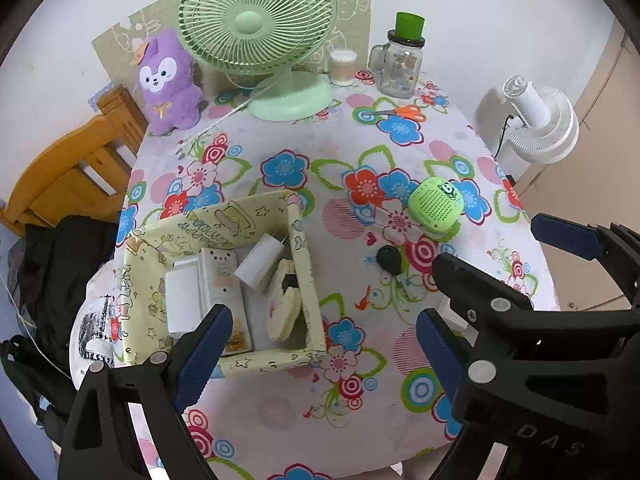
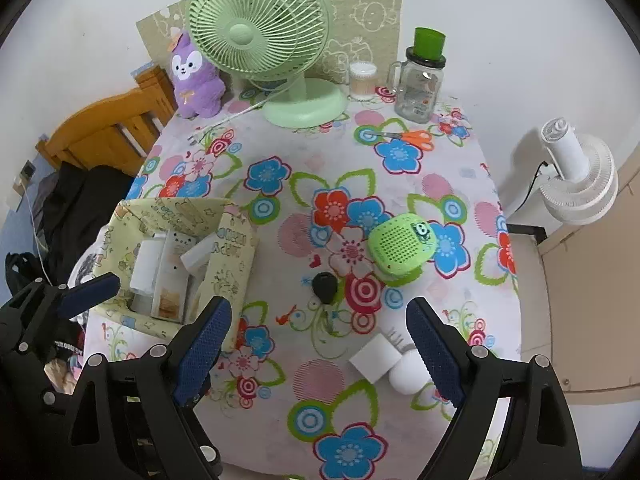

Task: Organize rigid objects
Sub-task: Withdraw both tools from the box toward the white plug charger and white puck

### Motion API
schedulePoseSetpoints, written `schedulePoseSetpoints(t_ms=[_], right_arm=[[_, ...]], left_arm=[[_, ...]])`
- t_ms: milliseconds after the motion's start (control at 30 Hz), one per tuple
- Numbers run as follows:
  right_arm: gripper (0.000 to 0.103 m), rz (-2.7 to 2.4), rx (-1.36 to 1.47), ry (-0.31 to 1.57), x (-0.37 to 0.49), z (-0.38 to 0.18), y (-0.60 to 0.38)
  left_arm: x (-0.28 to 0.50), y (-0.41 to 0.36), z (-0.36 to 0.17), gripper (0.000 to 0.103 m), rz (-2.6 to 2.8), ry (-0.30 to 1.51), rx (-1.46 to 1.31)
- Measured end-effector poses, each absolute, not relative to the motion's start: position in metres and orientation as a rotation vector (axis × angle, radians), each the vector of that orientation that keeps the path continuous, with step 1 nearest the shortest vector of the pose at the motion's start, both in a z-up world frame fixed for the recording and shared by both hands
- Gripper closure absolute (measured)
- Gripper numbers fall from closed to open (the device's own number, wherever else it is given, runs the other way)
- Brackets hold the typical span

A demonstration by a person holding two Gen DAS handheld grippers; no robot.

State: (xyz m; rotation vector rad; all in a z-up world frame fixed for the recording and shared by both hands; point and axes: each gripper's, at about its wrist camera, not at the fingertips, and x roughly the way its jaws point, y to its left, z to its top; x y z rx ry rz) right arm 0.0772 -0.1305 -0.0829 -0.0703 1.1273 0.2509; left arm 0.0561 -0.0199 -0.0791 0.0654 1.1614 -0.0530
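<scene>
A pale yellow patterned box [image 1: 308,280] [image 2: 236,256] sits on the floral table at the left and holds several white items and a round beige case [image 1: 282,304]. A green speaker [image 1: 436,202] [image 2: 402,242], a black key fob [image 1: 389,260] [image 2: 325,287], a white block [image 2: 376,358] and a white round object [image 2: 408,372] lie loose on the cloth. My left gripper [image 1: 324,344] is open and empty above the box's near edge. My right gripper [image 2: 320,344] is open and empty, its right finger beside the white round object.
At the back stand a green desk fan [image 1: 260,28] [image 2: 260,36], a purple plush toy [image 1: 168,80], a cotton-swab tub [image 1: 343,66], a glass jar with a green lid [image 1: 400,60] and orange scissors [image 1: 404,113]. A wooden chair [image 1: 76,164] and dark clothes are left; a white fan [image 1: 540,124] is right.
</scene>
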Motion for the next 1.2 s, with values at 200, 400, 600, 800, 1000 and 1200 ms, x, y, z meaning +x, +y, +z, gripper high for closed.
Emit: schedulePoseSetpoints(t_ms=[200, 400, 600, 800, 1000, 1200], right_arm=[[0.012, 0.248, -0.071, 1.119, 0.077, -0.08, -0.148], [0.012, 0.246, -0.073, 1.119, 0.079, -0.08, -0.16], [0.012, 0.244, -0.073, 1.119, 0.08, -0.081, -0.167], [0.012, 0.239, -0.077, 1.12, 0.084, -0.081, -0.187], [0.012, 0.239, -0.085, 1.128, 0.087, -0.087, -0.204], [0.012, 0.247, -0.096, 1.142, 0.089, -0.099, -0.213]], left_arm=[[0.057, -0.031, -0.076, 0.009, -0.057, 1.155, 0.058], [0.058, -0.042, -0.076, 0.009, -0.06, 1.158, 0.05], [0.06, -0.055, -0.078, 0.009, -0.061, 1.162, 0.039], [0.063, -0.066, -0.081, 0.009, -0.067, 1.162, 0.024], [0.065, -0.075, -0.088, 0.009, -0.069, 1.169, 0.002], [0.067, -0.081, -0.101, 0.009, -0.061, 1.197, -0.014]])
